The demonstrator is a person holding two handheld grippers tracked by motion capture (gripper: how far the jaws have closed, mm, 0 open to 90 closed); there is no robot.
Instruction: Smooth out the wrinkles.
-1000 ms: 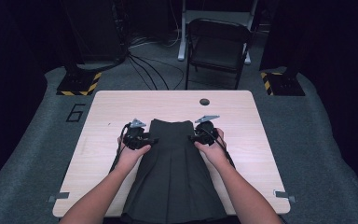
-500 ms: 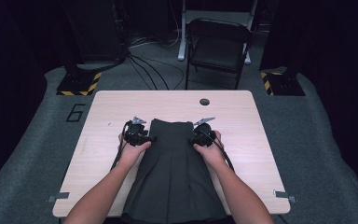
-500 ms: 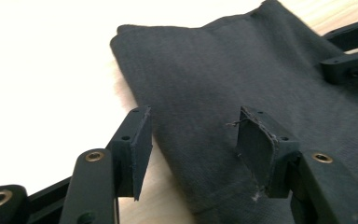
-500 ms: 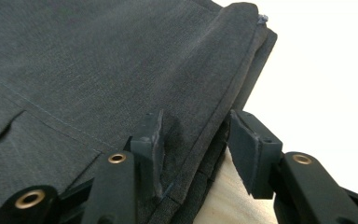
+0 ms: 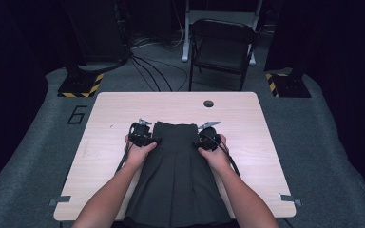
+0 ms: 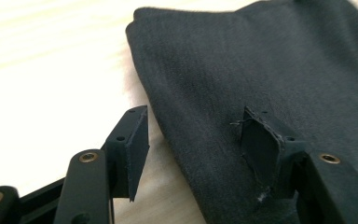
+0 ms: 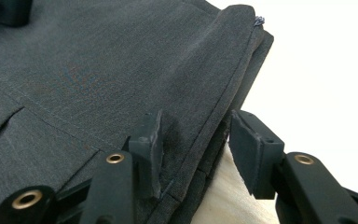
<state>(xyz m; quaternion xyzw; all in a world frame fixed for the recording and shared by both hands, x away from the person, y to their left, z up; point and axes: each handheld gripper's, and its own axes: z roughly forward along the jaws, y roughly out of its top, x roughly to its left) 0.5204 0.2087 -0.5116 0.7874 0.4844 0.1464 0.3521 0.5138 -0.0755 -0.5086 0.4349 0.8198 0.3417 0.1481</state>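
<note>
Dark grey pleated fabric skirt (image 5: 178, 175) lies lengthwise on the pale wooden table (image 5: 266, 142), waistband pointing away. Left gripper (image 6: 193, 140) and right gripper (image 7: 193, 140) each gape around a waistband edge, unclamped.

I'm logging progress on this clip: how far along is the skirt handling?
Done: the dark skirt lies flat on the table. In hand: the left gripper and right gripper each straddle a waistband edge, jaws open. Left: closing on it.
</note>
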